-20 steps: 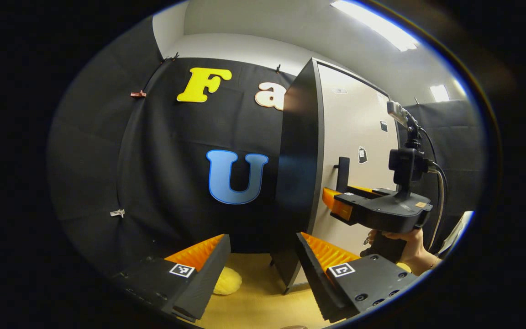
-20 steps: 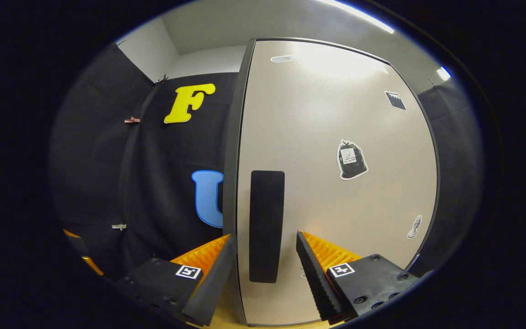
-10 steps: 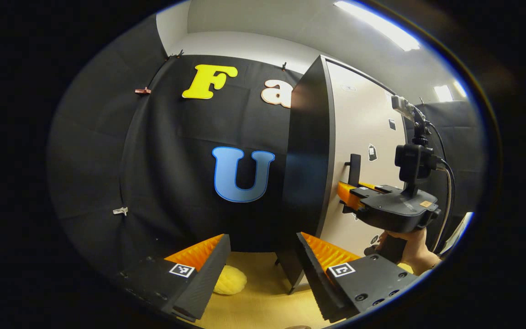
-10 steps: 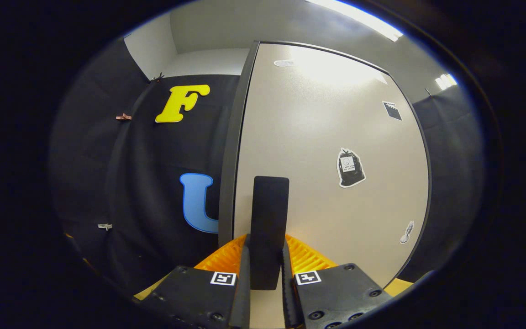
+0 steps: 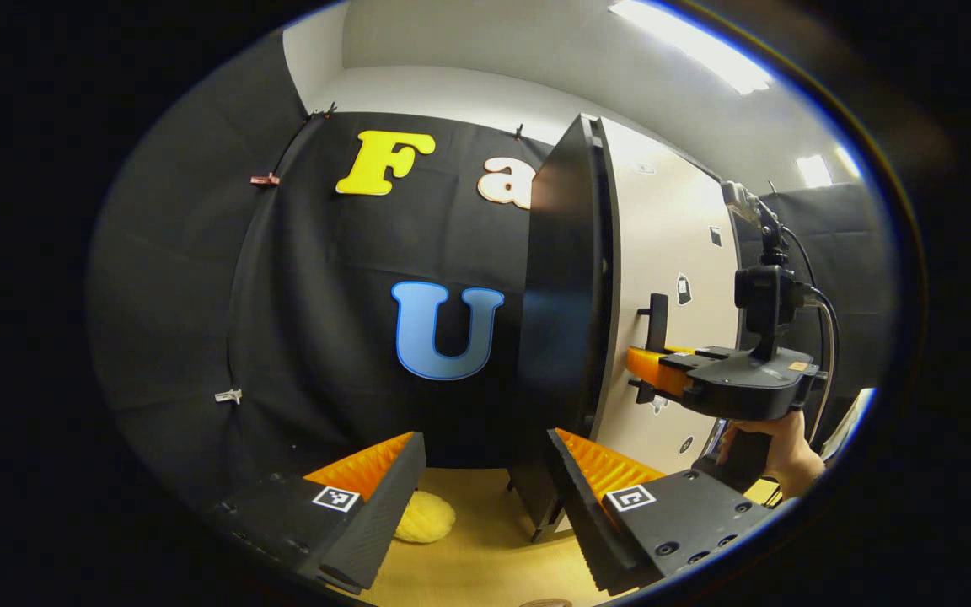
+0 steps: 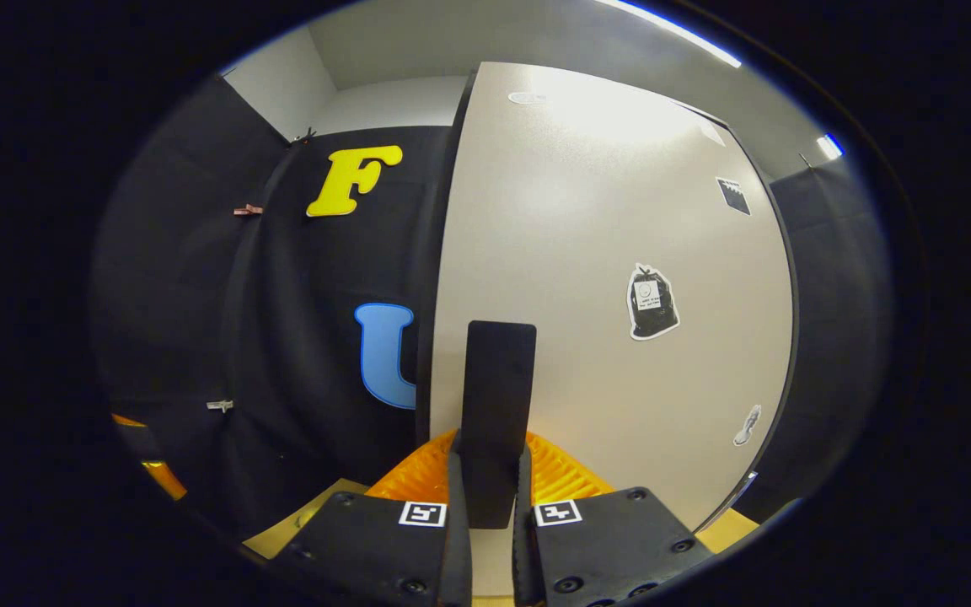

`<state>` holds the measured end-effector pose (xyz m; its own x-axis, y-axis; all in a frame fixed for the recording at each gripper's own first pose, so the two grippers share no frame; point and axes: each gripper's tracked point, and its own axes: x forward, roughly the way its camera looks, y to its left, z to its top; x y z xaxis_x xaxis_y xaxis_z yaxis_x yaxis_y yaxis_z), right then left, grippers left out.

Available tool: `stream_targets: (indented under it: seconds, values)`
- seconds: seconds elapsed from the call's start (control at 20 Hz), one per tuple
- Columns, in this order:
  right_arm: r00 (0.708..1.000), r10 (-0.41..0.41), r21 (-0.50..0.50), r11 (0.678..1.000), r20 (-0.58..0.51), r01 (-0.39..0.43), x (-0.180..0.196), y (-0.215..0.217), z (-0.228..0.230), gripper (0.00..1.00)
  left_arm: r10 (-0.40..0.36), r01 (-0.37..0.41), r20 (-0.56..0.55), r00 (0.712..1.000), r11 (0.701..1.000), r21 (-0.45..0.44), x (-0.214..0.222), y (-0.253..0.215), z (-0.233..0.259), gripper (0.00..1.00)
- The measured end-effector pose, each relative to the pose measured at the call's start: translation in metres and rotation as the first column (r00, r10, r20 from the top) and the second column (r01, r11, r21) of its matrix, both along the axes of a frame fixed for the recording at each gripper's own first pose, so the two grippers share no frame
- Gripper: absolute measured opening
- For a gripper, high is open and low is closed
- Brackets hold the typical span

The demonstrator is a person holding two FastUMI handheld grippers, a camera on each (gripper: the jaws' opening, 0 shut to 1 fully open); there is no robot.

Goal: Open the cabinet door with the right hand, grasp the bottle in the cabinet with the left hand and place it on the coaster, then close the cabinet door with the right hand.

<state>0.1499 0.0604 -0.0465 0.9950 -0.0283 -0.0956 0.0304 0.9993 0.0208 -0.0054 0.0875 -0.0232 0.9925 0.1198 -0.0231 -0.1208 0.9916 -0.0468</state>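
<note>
At the centre of the right gripper view stands the cabinet door [image 6: 603, 253], a broad beige panel with dark edging and small stickers on its face. I note its black vertical handle [image 6: 498, 396] near the door's left edge, directly ahead of my right gripper [image 6: 490, 506]. Both fingers of that gripper press on the lower part of the handle, one on each side, so the tool is clamped on it. From the left gripper view I see the cabinet [image 5: 565, 295] side-on, with the door [image 5: 662, 253] standing slightly off the cabinet's front edge along a narrow gap. The right gripper [image 5: 662, 371] meets the handle [image 5: 658, 316] there, held from below by a hand [image 5: 776, 447]. My left gripper [image 5: 485, 497] hangs low above the yellow table [image 5: 477, 556], its fingers spread wide and gripping nothing, left of the cabinet's dark side. A small yellow ridged object [image 5: 425, 516] lies on the table just beyond its left finger. I cannot tell where the bottle or coaster is.
</note>
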Motion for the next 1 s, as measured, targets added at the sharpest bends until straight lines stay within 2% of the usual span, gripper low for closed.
stream_targets:
  seconds: [0.3, 0.65, 0.85, 1.0]
  values:
    - [1.000, 0.027, 0.042, 0.999, -0.003, -0.027, -0.038, -0.004, 0.011, 0.23, -0.017, 0.017, -0.020, 1.000, 1.000, 0.007, -0.012, -0.038, -0.002, 0.90]
    - [0.997, 0.081, 0.094, 0.992, -0.010, -0.079, -0.097, -0.028, 0.025, 0.23, -0.084, 0.084, -0.031, 0.996, 0.996, -0.015, -0.015, -0.097, 0.003, 0.90]
    - [0.996, 0.094, 0.105, 0.990, -0.014, -0.092, -0.124, -0.045, 0.033, 0.23, -0.149, 0.147, -0.015, 0.989, 0.986, -0.084, -0.011, -0.134, 0.007, 0.90]
    - [0.996, 0.086, 0.102, 0.991, -0.010, -0.085, -0.139, -0.058, 0.036, 0.23, -0.177, 0.176, -0.019, 0.984, 0.982, -0.062, -0.003, -0.152, 0.009, 0.90]
